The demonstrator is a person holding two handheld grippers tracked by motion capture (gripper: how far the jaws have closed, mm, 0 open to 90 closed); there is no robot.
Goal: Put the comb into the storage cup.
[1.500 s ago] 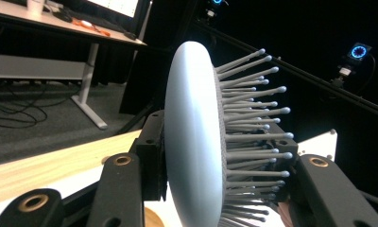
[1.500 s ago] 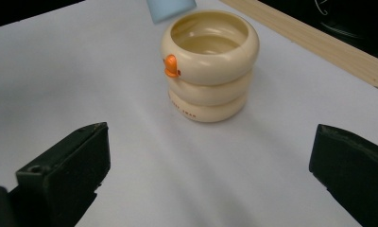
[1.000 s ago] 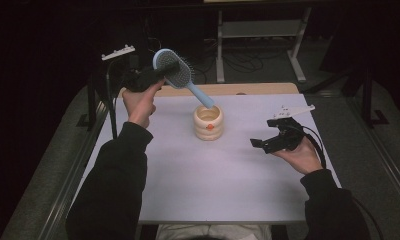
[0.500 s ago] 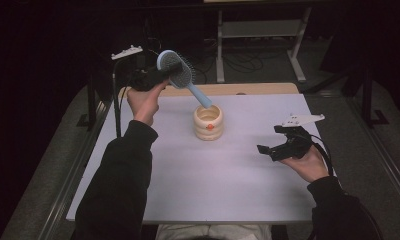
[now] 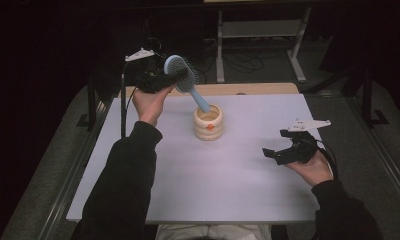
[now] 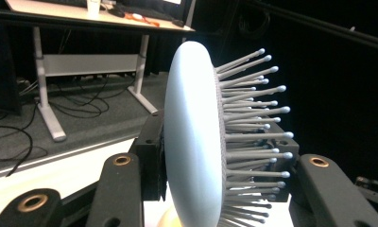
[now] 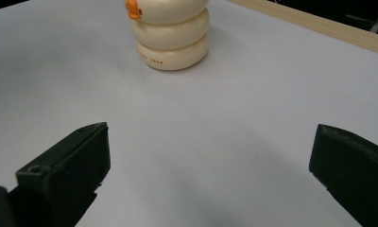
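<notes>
A light blue hairbrush [image 5: 182, 73] is held by its head in my left gripper [image 5: 160, 80], raised over the far left of the table. Its handle slants down to the mouth of a cream ribbed cup [image 5: 208, 123]. In the left gripper view the brush head [image 6: 192, 142] stands on edge between the jaws, bristles pointing right, with my left gripper [image 6: 215, 163] shut on it. My right gripper [image 5: 287, 150] hovers open over the right side of the table, holding nothing. In its own view my right gripper [image 7: 210, 170] faces the cup [image 7: 170, 40], which has an orange mark.
A white sheet [image 5: 238, 175] covers the table, with a wooden strip [image 5: 258, 89] along its far edge. Beyond it stand desk legs [image 5: 298, 55] and floor cables in a dark room. Dark rails run along both sides of the table.
The left gripper has lowered the brush slightly, bringing the handle's end to the cup's mouth. The right gripper has moved right and nearer the person, still open.
</notes>
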